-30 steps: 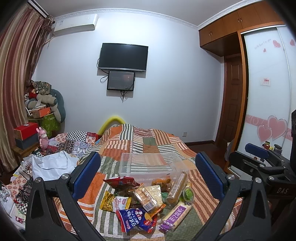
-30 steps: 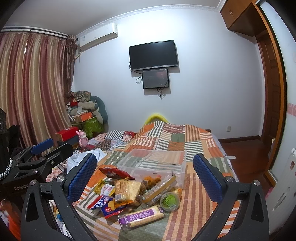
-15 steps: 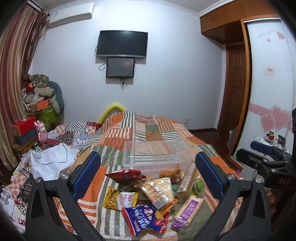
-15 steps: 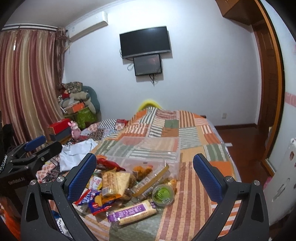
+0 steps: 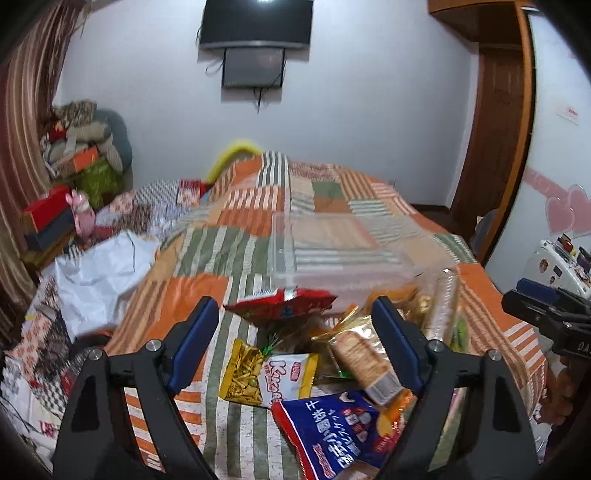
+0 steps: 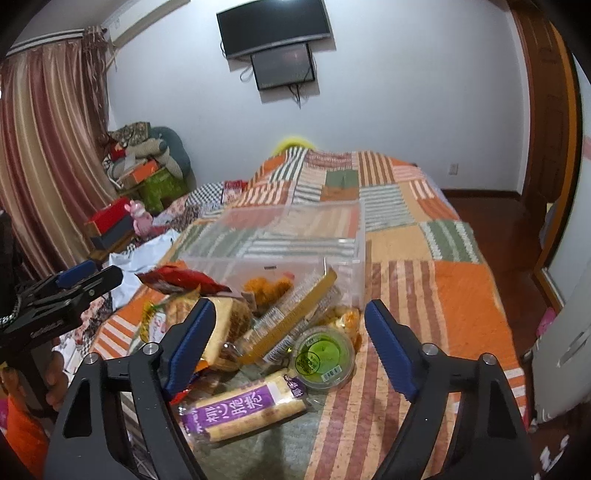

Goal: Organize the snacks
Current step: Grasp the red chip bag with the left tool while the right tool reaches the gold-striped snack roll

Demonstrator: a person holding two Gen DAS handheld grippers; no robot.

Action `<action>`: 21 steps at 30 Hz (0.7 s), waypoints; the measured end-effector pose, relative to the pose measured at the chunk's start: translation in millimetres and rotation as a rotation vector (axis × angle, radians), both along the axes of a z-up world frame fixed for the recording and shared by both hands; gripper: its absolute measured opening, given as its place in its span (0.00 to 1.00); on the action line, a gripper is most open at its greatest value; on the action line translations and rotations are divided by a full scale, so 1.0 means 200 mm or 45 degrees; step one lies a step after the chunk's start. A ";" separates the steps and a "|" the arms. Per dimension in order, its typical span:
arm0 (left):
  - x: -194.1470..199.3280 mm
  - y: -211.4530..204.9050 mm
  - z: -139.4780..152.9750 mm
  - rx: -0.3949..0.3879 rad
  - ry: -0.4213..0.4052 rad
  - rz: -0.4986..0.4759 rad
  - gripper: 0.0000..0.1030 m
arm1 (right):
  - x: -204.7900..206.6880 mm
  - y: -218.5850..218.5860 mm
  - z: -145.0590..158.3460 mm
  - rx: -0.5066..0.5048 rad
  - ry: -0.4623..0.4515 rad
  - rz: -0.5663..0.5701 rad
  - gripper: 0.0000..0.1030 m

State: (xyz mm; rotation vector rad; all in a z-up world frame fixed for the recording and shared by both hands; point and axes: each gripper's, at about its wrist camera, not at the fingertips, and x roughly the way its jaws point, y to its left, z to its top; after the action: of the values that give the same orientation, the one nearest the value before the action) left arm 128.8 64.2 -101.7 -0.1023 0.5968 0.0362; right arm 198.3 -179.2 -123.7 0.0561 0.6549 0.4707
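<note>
A pile of snack packs lies on the patchwork quilt in front of a clear plastic bin (image 5: 332, 251) (image 6: 291, 236). In the left wrist view my open left gripper (image 5: 295, 328) hangs above a red bag (image 5: 280, 302), a yellow Karamucho bag (image 5: 266, 376), a cracker pack (image 5: 362, 358) and a blue bag (image 5: 328, 432). In the right wrist view my open right gripper (image 6: 291, 328) is above a long biscuit tray (image 6: 291, 314), a green jelly cup (image 6: 323, 358) and a purple-label pack (image 6: 240, 410). Both grippers are empty.
The bed's quilt (image 6: 424, 295) stretches back to the white wall with a TV (image 6: 273, 26). A white bag (image 5: 99, 273) lies at the left of the bed. Boxes and stuffed items (image 5: 74, 147) are stacked by the curtain. A wooden door (image 5: 502, 122) is at right.
Both grippers have moved forward and down toward the snack pile, which now looks larger and closer. Both stay open and empty.
</note>
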 end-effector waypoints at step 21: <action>0.31 0.08 -0.26 -0.151 0.194 -0.052 0.83 | 0.24 0.06 -0.21 0.068 0.212 0.073 0.63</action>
State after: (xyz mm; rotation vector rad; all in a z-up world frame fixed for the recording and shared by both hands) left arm 189.9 79.2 -153.8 -0.2040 0.7530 -0.0313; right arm 247.0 -167.3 -166.1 0.1287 0.8089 0.5426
